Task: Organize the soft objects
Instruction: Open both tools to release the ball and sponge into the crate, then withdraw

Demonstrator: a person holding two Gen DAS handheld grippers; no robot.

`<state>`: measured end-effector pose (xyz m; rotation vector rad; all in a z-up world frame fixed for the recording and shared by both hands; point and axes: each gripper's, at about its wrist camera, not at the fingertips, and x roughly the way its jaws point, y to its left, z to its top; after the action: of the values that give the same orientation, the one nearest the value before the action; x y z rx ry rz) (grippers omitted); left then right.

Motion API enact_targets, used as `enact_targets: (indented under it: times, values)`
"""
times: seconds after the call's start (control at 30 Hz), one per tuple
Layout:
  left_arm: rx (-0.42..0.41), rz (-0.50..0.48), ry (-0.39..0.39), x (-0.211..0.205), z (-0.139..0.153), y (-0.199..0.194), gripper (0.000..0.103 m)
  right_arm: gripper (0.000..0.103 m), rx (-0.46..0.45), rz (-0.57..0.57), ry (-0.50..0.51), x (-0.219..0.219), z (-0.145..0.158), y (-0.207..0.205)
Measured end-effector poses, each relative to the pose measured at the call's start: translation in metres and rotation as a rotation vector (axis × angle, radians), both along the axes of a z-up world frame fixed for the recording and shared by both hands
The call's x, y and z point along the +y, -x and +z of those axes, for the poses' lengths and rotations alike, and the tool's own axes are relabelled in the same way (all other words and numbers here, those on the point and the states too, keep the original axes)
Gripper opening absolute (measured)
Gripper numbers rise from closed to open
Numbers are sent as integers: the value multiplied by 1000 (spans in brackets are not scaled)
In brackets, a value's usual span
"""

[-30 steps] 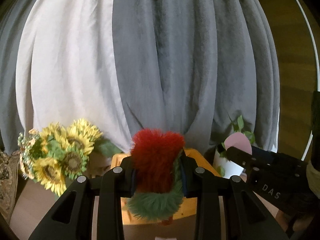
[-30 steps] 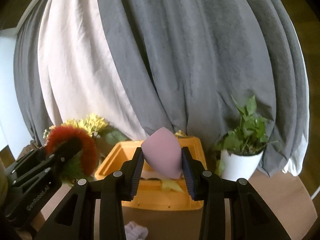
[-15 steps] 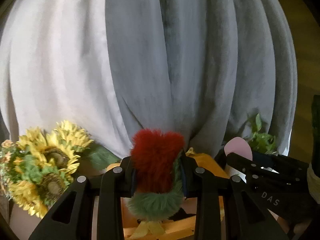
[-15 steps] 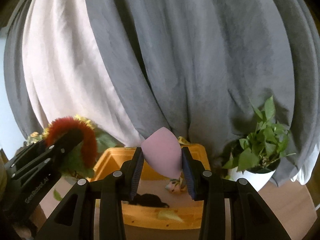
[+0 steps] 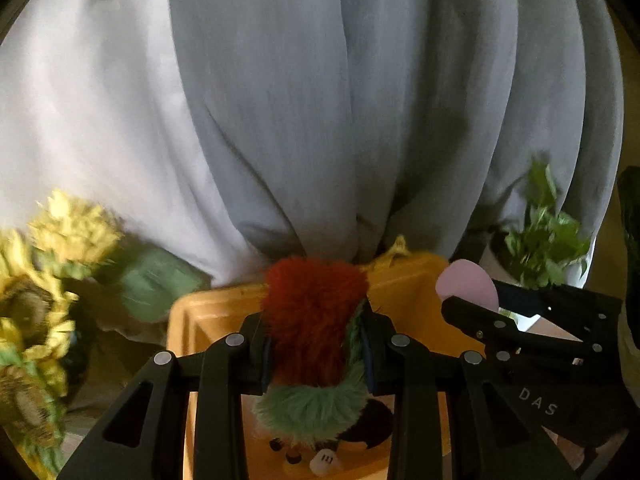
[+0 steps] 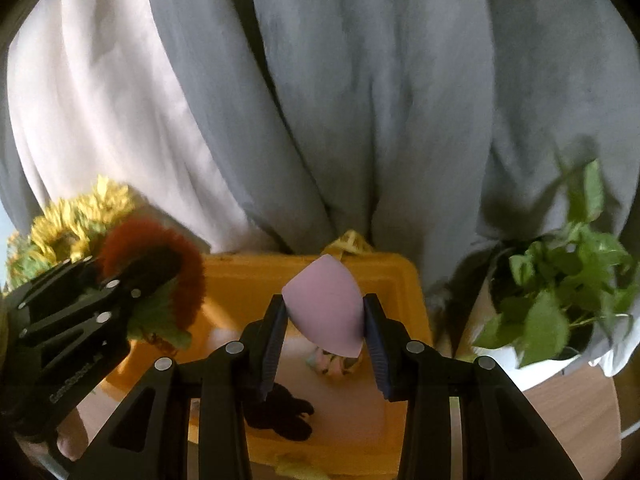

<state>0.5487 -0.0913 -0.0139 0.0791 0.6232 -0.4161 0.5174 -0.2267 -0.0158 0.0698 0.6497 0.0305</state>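
Observation:
My left gripper [image 5: 316,344] is shut on a fuzzy red and green plush toy [image 5: 314,320], held over the near left part of a yellow bin [image 5: 188,320]. My right gripper [image 6: 325,334] is shut on a pink egg-shaped sponge [image 6: 326,312], held above the same yellow bin [image 6: 412,292]. In the right wrist view the left gripper [image 6: 132,284] and its plush toy [image 6: 188,272] show at the left. In the left wrist view the right gripper [image 5: 472,304] and the sponge [image 5: 466,284] show at the right. Inside the bin lie a black soft item [image 6: 280,412] and a small patterned item [image 6: 336,364].
Grey and white curtains [image 6: 320,100] hang right behind the bin. Artificial sunflowers [image 5: 44,276] stand at its left, and a potted green plant [image 6: 560,300] in a white pot at its right. A wooden tabletop [image 6: 568,408] shows at the lower right.
Both grippers have moved forward and tilted downward toward the bin, each still holding its item. The bin's inside and its contents now show beneath the fingers.

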Motion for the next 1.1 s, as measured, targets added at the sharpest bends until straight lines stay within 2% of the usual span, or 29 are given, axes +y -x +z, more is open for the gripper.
enact_targets:
  times: [0.13,0.27,0.33,0.37,0.43,0.5,0.7,0.9,1.1]
  values:
    - [73,-16,-25,-3,-17,-14,34,40,60,8,6,0,-16,-13]
    - [98,-2,-47,-4,-27,-21,36,40,107,4,13,0,-26,-20]
    - [108,-2,-50,-4,-29,-21,44,41,114,2,23,0,-30,-21]
    - [109,-1,-52,-4,-30,-21,52,42,120,0,24,0,-31,-21]
    - [93,12,-63,-4,-29,-19,55,52,123,-4,26,0,-32,-20]
    - [81,22,-76,-3,-27,-16,57,57,116,-14,36,1,-31,-19]
    - [8,62,-88,5,-9,5,65,57,86,-40,34,-2,-24,-7]
    - [-64,101,-76,16,12,40,68,65,8,-63,46,2,-1,22]
    - [-108,116,-31,28,33,77,71,74,-93,-87,67,7,27,60]
